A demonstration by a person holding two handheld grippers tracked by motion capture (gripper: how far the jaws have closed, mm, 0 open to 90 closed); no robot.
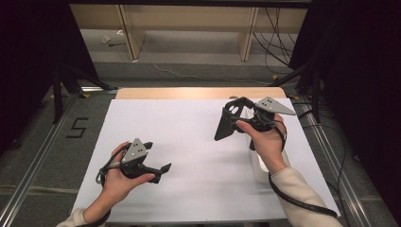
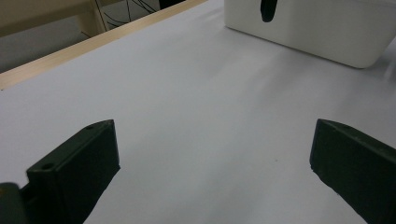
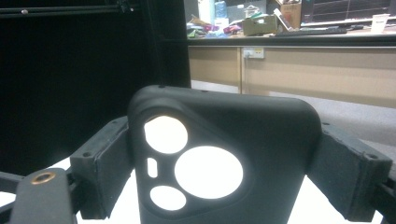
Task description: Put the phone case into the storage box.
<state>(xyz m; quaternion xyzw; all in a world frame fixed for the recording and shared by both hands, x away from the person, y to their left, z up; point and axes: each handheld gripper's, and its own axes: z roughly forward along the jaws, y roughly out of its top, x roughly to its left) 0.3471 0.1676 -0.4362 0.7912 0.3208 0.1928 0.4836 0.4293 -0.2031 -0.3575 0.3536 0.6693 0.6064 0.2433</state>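
A black phone case (image 1: 224,125) with round camera cut-outs hangs above the right half of the white table (image 1: 189,142), tilted with its lower end towards the table. My right gripper (image 1: 239,113) is shut on it. In the right gripper view the case (image 3: 261,135) stands upright between the two black pads (image 3: 100,177), which press on its two sides. My left gripper (image 1: 158,156) rests low over the table's front left, jaws wide apart. In the left gripper view my left gripper (image 2: 215,154) has nothing but white surface between its jaws.
A white box (image 1: 262,165) sits at the table's right side under the right forearm; the same box (image 2: 327,32) is ahead in the left gripper view. A wooden strip (image 1: 198,92) marks the far edge. Metal rails (image 1: 33,170) run along both sides on the floor.
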